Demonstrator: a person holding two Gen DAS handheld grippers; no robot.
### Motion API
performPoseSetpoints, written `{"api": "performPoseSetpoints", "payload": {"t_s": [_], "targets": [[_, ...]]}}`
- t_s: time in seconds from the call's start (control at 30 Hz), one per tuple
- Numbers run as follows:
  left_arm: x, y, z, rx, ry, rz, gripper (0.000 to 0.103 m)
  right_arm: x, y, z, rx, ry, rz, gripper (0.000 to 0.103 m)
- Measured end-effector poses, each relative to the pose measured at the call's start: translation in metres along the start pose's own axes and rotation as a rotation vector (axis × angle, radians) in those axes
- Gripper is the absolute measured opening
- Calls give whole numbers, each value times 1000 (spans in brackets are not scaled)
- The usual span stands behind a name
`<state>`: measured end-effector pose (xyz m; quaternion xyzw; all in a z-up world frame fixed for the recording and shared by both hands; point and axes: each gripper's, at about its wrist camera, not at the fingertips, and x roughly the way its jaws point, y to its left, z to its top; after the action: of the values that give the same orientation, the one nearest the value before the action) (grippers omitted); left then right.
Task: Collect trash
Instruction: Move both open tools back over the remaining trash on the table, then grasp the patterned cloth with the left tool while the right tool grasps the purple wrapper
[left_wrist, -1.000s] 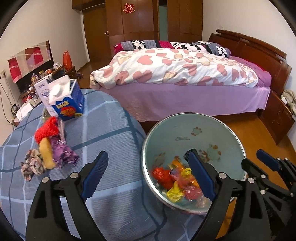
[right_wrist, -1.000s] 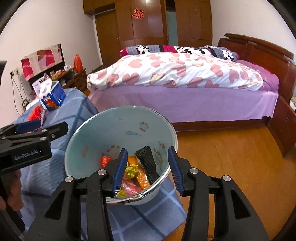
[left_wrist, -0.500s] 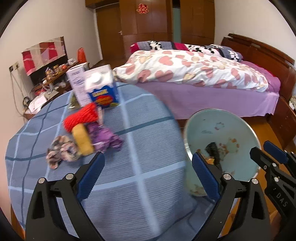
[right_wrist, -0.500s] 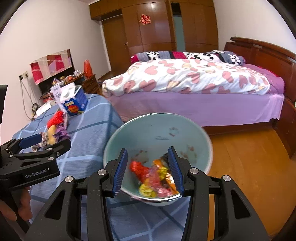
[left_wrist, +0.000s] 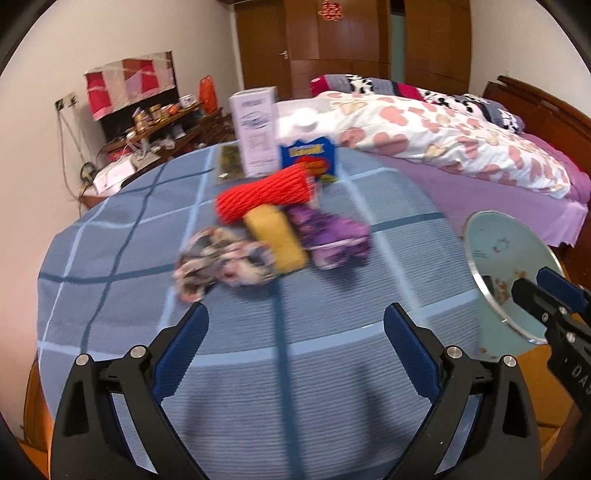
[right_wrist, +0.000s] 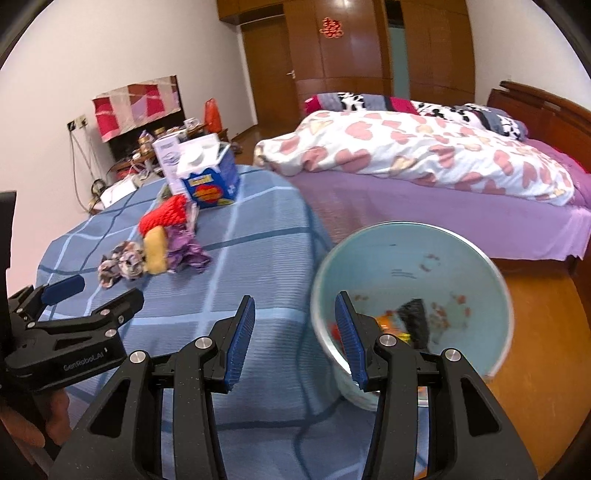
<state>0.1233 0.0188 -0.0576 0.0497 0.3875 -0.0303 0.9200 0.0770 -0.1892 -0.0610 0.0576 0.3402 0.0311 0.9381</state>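
Observation:
A pile of trash lies mid-table on the blue checked cloth (left_wrist: 258, 350): a red knitted roll (left_wrist: 264, 197), a yellow piece (left_wrist: 277, 240), a purple wrapper (left_wrist: 328, 236) and a crumpled floral piece (left_wrist: 221, 264). The pile also shows in the right wrist view (right_wrist: 159, 247). My left gripper (left_wrist: 295, 350) is open and empty, just short of the pile. My right gripper (right_wrist: 295, 339) is open and empty, its right finger over the rim of the pale blue bin (right_wrist: 461, 258). The bin stands beside the table and holds colourful wrappers (right_wrist: 406, 325).
A blue carton (left_wrist: 308, 158) and a white box (left_wrist: 256, 129) stand at the table's far edge. A bed with a heart-print quilt (right_wrist: 424, 155) lies behind. A cluttered side cabinet (left_wrist: 147, 129) stands at the left wall. The floor (right_wrist: 546, 332) is wood.
My left gripper has swung left from over the bin to face the trash pile. My right gripper has shifted left, so the bin now sits to its right.

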Motion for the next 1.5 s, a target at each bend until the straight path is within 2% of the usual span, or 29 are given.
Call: {"api": "performPoseSetpoints", "payload": {"t_s": [0.1, 0.2, 0.37, 0.5, 0.67, 0.87, 1.0, 1.1, 1.23, 1.33, 1.47, 1.5], "targets": [[6, 24, -7, -37, 24, 11, 94, 12, 18, 2, -21, 18, 25, 45], [12, 53, -13, -81, 39, 24, 94, 24, 33, 4, -45, 44, 58, 39], [19, 91, -17, -131, 44, 58, 93, 41, 55, 12, -82, 57, 88, 39], [22, 107, -14, -155, 35, 68, 93, 60, 69, 21, -80, 83, 125, 39], [28, 114, -4, -162, 16, 50, 93, 78, 84, 35, -93, 88, 151, 39], [44, 114, 16, -185, 10, -8, 92, 107, 99, 57, -84, 108, 168, 39], [61, 106, 30, -162, 24, -6, 89, 131, 101, 62, -76, 162, 161, 39], [76, 103, 34, -173, 65, -14, 80, 142, 99, 63, -41, 198, 194, 39], [87, 100, 37, -191, 89, -47, 74, 145, 102, 64, -56, 210, 208, 36], [88, 96, 39, -178, 87, -69, 60, 145, 102, 63, -54, 219, 220, 28], [85, 91, 38, -177, 79, -123, 34, 137, 101, 58, -49, 214, 232, 18], [84, 91, 37, -180, 76, -129, 31, 134, 99, 57, -40, 208, 230, 18]]}}
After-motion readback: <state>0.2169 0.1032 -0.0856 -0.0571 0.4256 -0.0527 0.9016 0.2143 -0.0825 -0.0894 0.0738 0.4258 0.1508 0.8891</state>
